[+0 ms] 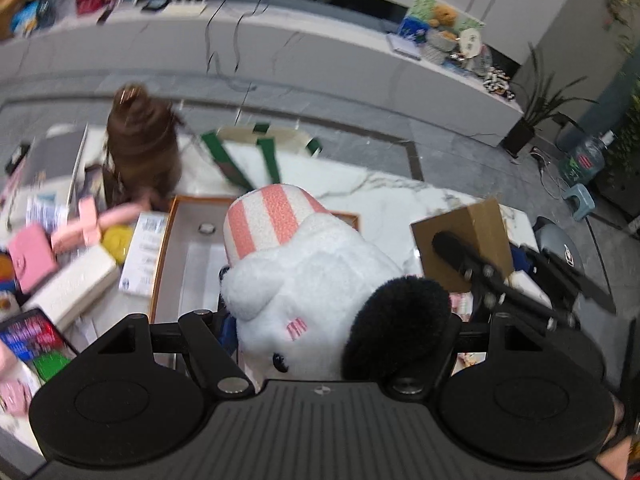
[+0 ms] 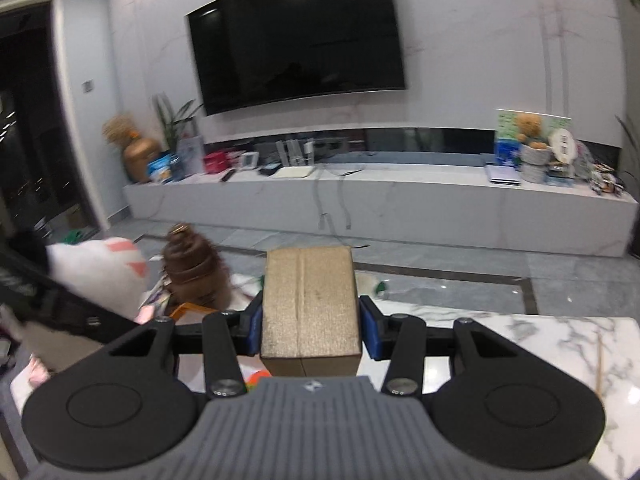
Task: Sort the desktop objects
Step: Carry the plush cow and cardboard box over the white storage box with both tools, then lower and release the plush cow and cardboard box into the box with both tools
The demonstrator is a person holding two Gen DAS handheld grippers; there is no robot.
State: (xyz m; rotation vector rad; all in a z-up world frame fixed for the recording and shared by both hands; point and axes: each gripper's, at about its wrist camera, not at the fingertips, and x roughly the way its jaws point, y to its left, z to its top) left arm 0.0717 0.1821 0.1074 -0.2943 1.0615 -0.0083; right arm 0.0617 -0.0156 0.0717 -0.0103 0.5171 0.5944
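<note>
Gripping cardboard box [image 2: 309, 305] at frame center between blue pads [image 2: 254, 330]; white plush [image 2: 100, 276] showing at left edge.

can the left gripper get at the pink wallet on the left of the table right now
Probably not yet: the left gripper is shut on the white plush toy, so it has no free jaws. The pink wallet itself lies uncovered among the clutter.

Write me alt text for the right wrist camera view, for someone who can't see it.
The right gripper is clamped on a brown cardboard box, held up above a white marble table. At left, the white plush toy and a brown swirl-shaped plush show. Behind are a wall-mounted television and a long low white cabinet.
</note>
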